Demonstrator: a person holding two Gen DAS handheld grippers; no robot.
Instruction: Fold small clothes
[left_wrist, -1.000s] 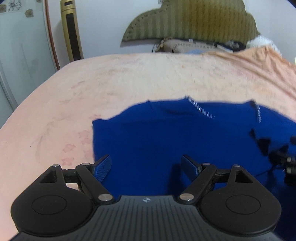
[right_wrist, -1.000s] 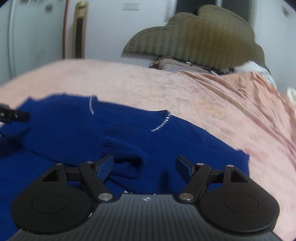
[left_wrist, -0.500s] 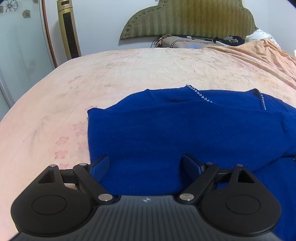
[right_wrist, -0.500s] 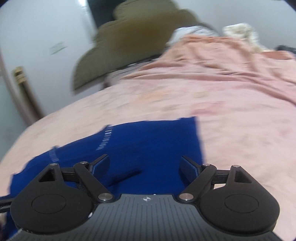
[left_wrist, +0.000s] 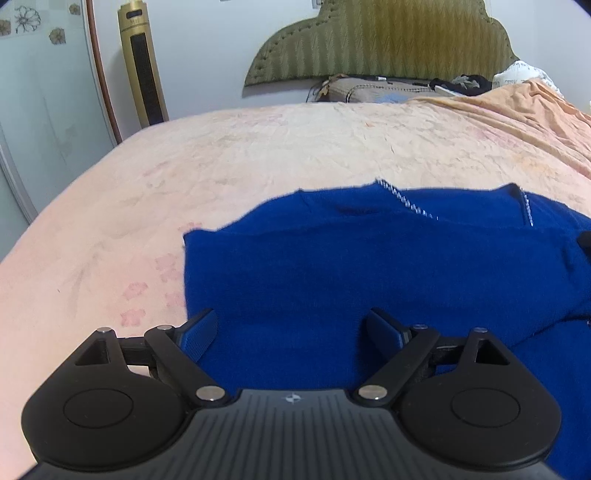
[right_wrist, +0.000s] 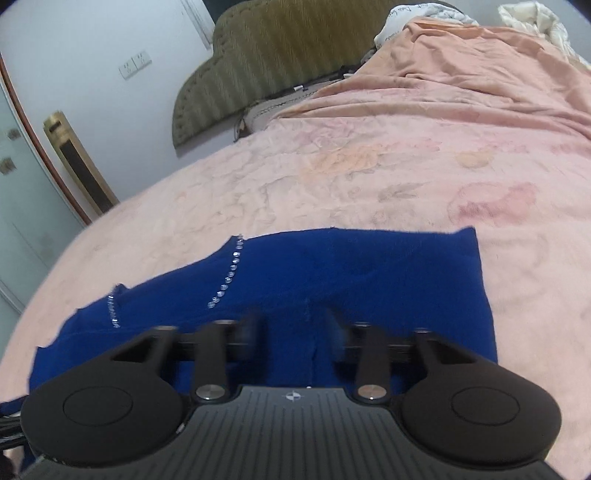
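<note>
A dark blue knitted garment (left_wrist: 369, 266) with rhinestone trim lies spread on the pink bedspread (left_wrist: 258, 147). My left gripper (left_wrist: 291, 332) is open and empty, low over the garment's near left part. In the right wrist view the same garment (right_wrist: 369, 269) lies flat with its right edge straight. My right gripper (right_wrist: 295, 332) hangs over the garment's near edge; its fingers (right_wrist: 251, 328) are blurred and closer together, with a gap still between them and no cloth held.
An olive padded headboard (left_wrist: 376, 40) stands at the far end with a pillow and dark items before it. A gold tower fan (left_wrist: 142, 62) stands by a glass door at the left. A peach quilt (right_wrist: 480, 62) is bunched at the far right.
My right gripper swung right to the garment's right side and its fingers have drawn closer together. My left gripper has stayed open and barely moved.
</note>
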